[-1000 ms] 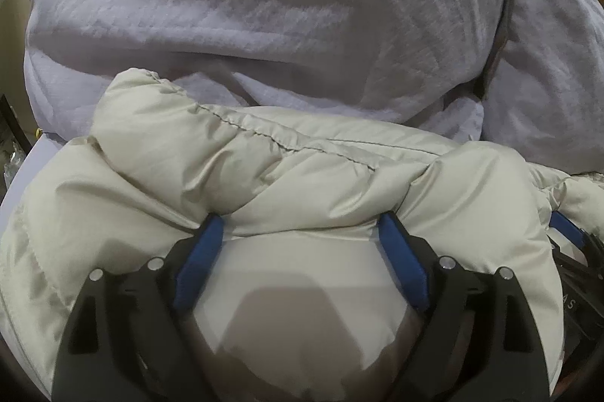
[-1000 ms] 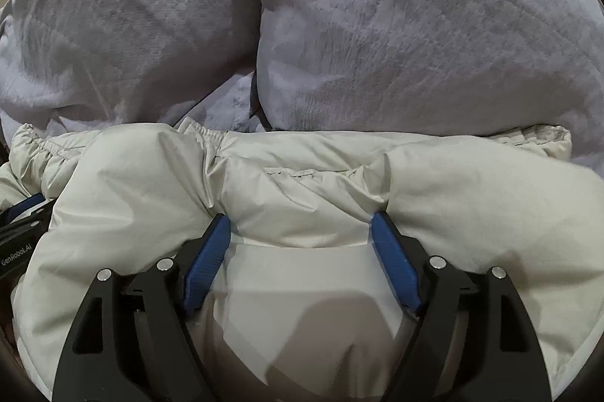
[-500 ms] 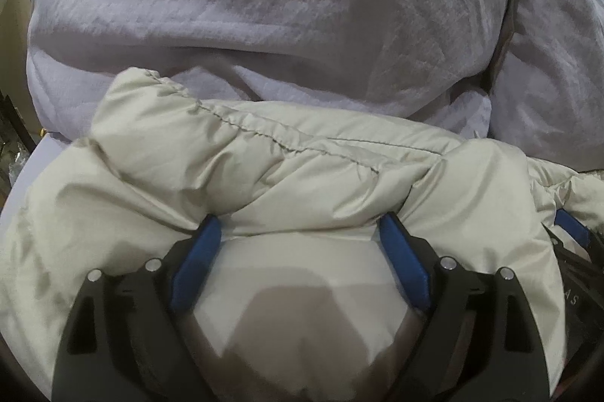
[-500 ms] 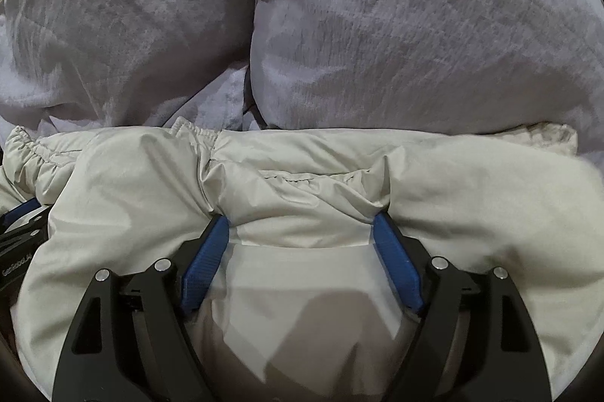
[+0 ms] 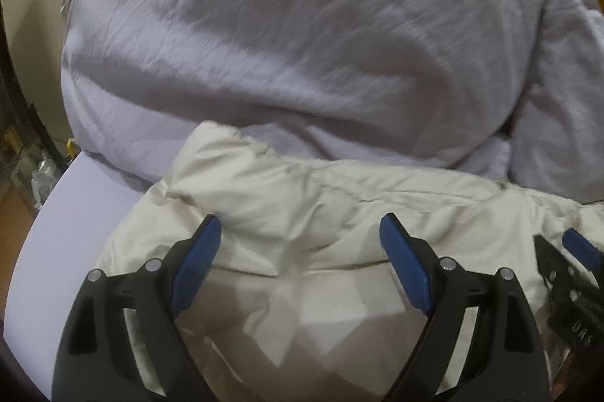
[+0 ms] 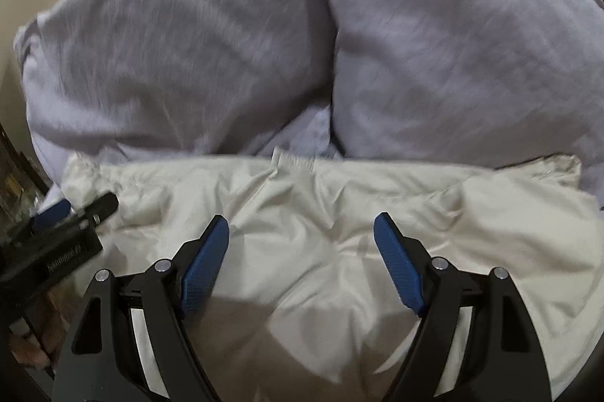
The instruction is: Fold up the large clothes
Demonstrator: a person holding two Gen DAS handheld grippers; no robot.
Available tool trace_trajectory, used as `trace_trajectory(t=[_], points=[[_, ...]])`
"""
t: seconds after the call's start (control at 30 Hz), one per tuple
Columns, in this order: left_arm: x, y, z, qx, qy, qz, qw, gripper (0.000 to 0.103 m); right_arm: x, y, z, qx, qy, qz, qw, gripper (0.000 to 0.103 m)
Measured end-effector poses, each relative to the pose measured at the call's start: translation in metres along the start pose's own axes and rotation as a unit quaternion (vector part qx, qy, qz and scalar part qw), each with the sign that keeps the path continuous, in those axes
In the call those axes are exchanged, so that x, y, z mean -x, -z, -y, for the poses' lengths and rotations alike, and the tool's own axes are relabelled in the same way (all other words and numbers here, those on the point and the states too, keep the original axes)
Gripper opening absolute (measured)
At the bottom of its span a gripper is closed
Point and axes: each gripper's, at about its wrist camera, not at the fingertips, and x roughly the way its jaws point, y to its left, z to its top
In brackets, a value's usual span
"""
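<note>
Cream puffy jacket [image 5: 339,213], soft and slippery.
My left claw [image 5: 300,243] and right claw [image 6: 301,239] hover spread; I'd pinch its stitched far hem.

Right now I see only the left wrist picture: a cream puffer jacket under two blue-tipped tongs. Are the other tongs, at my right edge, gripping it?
Observer: No. The right tongs stand open over the puffer jacket, with nothing pinched between the pads.
Operator: Where does the jacket end on that side?
Observer: Its gathered corner lies against the lilac duvet.
Operator: Anything odd along its far edge?
Observer: A small white ribbed tab sticks out mid-edge, just below the dip between two mounds of the duvet.
</note>
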Motion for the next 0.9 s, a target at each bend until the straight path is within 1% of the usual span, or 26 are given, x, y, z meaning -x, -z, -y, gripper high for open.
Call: trace_trajectory(t=[0.1,0.13,0.23,0.27,0.37,0.43,0.47,0.5,0.6,0.73,0.8,0.83,0.9], points=[[-0.011,0.005,-0.001,-0.007,-0.012,0.000,0.9999,0.087,-0.017,0.002,0.000,-0.001,0.007,-0.010,1.000,0.081],[-0.013,0.006,0.000,-0.010,-0.012,0.002,0.9999,0.088,-0.019,0.004,0.004,0.000,0.010,-0.012,1.000,0.082],[-0.019,0.006,0.002,-0.008,-0.012,0.003,0.9999,0.090,-0.029,0.005,-0.001,0.014,0.022,-0.013,1.000,0.083],[-0.015,0.012,-0.003,-0.006,-0.012,0.003,0.9999,0.091,-0.034,0.005,-0.004,0.017,0.025,-0.013,0.999,0.084],[-0.019,0.017,0.000,0.000,-0.009,0.002,1.0000,0.092,-0.045,0.004,-0.009,0.021,0.027,-0.014,0.999,0.084],[-0.028,0.018,-0.009,0.002,-0.008,0.001,1.0000,0.093,-0.053,0.002,-0.011,0.024,0.028,-0.014,0.999,0.085],[-0.028,0.016,-0.003,0.002,-0.008,0.000,1.0000,0.094,-0.055,0.004,-0.013,0.025,0.028,-0.014,0.999,0.085],[-0.027,0.015,0.000,-0.004,-0.021,-0.012,0.9997,0.094,-0.057,0.004,-0.014,0.027,0.029,-0.014,0.999,0.085],[-0.034,0.014,0.001,-0.004,-0.024,-0.014,0.9996,0.095,-0.065,0.007,-0.016,0.029,0.030,-0.015,0.999,0.086],[-0.040,0.014,0.003,-0.006,-0.028,-0.016,0.9995,0.095,-0.063,0.009,-0.018,0.027,0.026,-0.017,0.999,0.087],[-0.042,0.014,0.003,-0.008,-0.029,-0.019,0.9994,0.095,-0.064,0.008,-0.016,0.019,0.013,-0.021,1.000,0.088],[-0.046,0.014,0.002,-0.008,-0.028,-0.021,0.9994,0.095,-0.058,0.007,-0.011,0.015,0.006,-0.021,1.000,0.088],[-0.041,0.011,-0.001,-0.010,-0.026,-0.029,0.9992,0.095,-0.049,0.004,-0.006,0.011,-0.001,-0.021,1.000,0.088]])
